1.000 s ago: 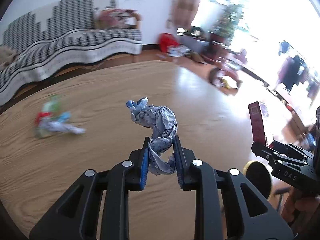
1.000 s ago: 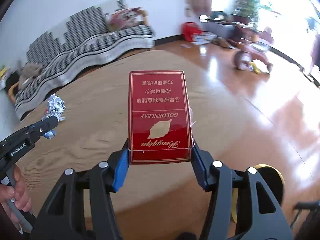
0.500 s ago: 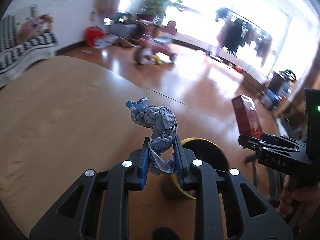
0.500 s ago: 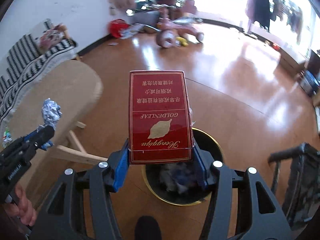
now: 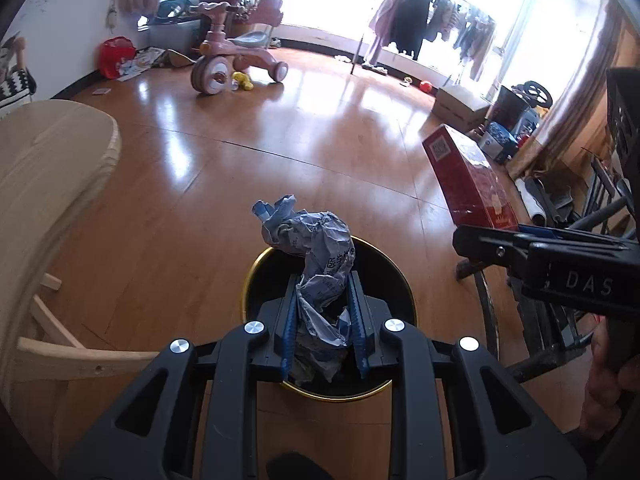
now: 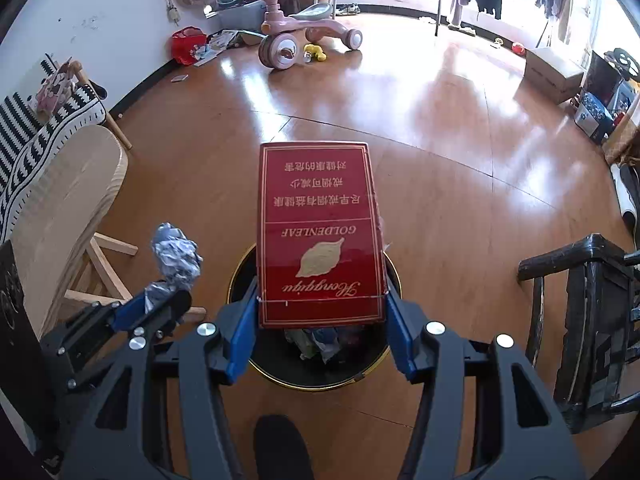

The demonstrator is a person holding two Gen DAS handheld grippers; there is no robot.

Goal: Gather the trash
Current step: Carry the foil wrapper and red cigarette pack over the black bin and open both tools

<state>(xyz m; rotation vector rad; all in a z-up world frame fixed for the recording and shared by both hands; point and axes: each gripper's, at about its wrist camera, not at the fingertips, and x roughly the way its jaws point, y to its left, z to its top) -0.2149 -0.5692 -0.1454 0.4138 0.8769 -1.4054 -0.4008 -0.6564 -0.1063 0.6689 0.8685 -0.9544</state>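
Note:
My left gripper [image 5: 322,292] is shut on a crumpled wad of printed paper [image 5: 316,244], held over a black waste bin with a gold rim [image 5: 256,264] on the floor. My right gripper [image 6: 320,304] is shut on a red cigarette carton [image 6: 318,216] marked GOLDENLEAF, also above the bin [image 6: 240,268], which holds crumpled trash [image 6: 320,340]. From the right wrist view the left gripper [image 6: 160,304] and its paper wad [image 6: 176,256] show at the left. From the left wrist view the right gripper [image 5: 480,236] and carton [image 5: 468,176] show at the right.
A light wooden table [image 5: 44,168] with a leg frame stands left of the bin. A black chair [image 6: 584,320] stands right of it. Farther off on the wood floor are a pink tricycle [image 5: 232,60], a clothes rack [image 5: 420,20] and boxes [image 5: 460,108].
Both grippers swung from over the table to the right and down, and now hover above the bin. Each still holds its item.

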